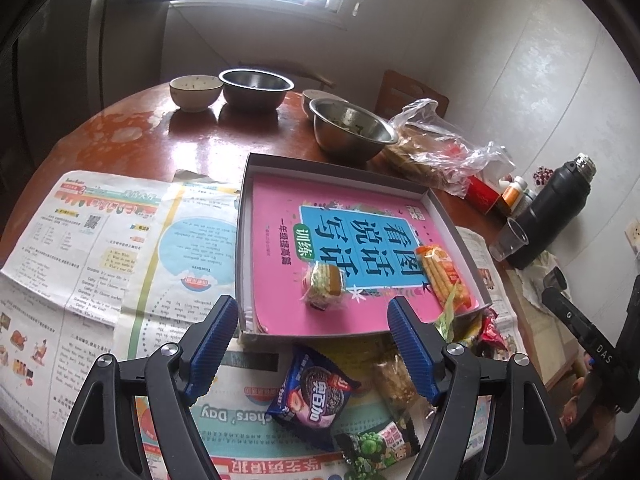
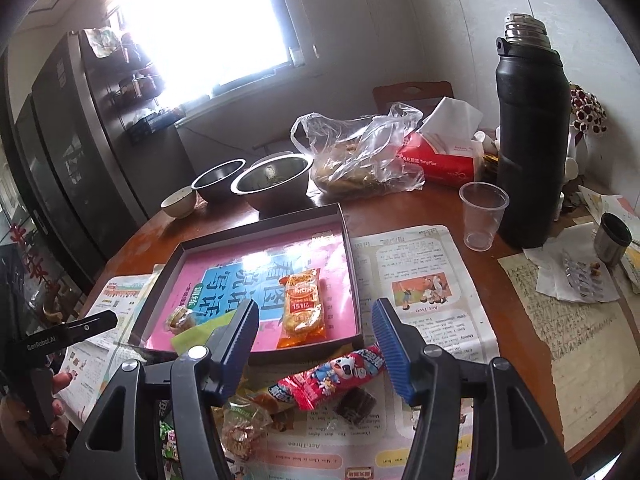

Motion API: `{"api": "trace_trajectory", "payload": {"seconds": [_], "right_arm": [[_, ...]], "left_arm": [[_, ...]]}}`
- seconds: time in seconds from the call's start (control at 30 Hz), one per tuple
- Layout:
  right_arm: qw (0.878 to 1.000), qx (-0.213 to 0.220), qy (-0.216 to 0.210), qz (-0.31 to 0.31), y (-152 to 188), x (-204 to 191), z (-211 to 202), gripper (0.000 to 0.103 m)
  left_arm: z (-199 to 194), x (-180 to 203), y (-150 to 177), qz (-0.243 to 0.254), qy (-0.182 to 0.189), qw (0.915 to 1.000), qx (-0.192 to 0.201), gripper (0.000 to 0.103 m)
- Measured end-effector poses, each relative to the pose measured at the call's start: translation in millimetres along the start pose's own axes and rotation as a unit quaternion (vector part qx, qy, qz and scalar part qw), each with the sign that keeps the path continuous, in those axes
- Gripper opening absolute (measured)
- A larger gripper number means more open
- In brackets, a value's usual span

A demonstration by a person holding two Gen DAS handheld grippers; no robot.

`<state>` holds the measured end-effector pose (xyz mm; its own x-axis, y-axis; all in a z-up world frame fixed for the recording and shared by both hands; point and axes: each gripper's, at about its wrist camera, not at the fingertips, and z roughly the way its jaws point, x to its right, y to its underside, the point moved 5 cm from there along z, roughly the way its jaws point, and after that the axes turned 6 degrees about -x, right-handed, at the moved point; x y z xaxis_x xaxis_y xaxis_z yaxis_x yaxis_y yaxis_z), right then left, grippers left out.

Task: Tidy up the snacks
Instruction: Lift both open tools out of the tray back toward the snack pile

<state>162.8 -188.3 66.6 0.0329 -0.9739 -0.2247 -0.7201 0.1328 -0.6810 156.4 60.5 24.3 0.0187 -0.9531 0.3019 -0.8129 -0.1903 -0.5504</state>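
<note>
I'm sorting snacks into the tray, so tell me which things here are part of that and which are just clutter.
Part of the job:
tray
orange biscuit pack
small sandwich biscuit
purple cookie pack
red candy pack
green snack pack

Just lying about:
metal bowls
black flask
plastic cup
tissue box
newspapers

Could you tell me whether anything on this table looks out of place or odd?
Yes: a blister pack of pills and loose bits lie on crumpled tissue beside the steel cup, and used bowls crowd the far edge, odd beside the snack tray.
</note>
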Motion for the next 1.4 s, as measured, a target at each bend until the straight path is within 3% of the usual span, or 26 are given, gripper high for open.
{"api": "trace_trajectory", "payload": {"seconds": [0.37, 1.4], "right_arm": [[1.0, -0.005, -0.005, -0.006, 15.2, -6.0, -6.5, 0.059], [0.999, -0.03, -0.024, -0.02, 48.2, -16.6, -10.8, 0.059]], "left_arm": [[-5.5, 2.3, 17.1, 0.01, -0.001, 0.9999, -0.01, 0.079], [14.3, 41.5, 86.7, 0.059, 0.024, 0.9939, -0.09, 0.079]]}}
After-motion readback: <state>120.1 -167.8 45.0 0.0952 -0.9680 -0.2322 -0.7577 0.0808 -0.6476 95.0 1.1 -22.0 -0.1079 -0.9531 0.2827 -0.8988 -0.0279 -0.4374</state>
